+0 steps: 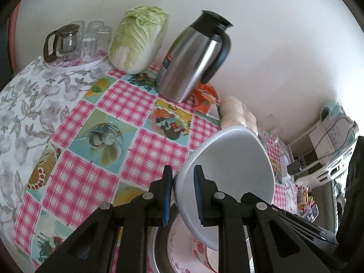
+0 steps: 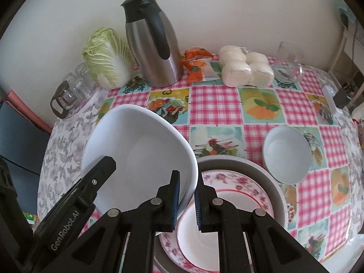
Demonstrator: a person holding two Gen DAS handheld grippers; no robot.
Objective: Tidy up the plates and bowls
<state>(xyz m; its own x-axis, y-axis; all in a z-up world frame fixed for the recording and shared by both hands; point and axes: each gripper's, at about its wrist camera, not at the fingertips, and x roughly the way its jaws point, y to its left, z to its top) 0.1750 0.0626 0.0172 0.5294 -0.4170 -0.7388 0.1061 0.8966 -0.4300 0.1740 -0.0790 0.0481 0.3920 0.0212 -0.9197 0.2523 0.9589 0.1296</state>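
Gripping the large white bowl (image 2: pixel 138 150) by its near rim, my left gripper (image 1: pixel 183 195) and right gripper (image 2: pixel 187 201) both sat narrow, pads astride the wall, holding it tilted above the floral plate (image 2: pixel 227 193) in the grey dish (image 2: pixel 268 179). A small white bowl (image 2: pixel 286 152) stood to the right, beside that stack. To seat the bowl well, I judged that I should level it over the plate's centre, then lower slowly before easing either grip.

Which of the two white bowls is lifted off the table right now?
The large white bowl, tilted and gripped at its rim by both grippers; the small white bowl rests on the tablecloth.
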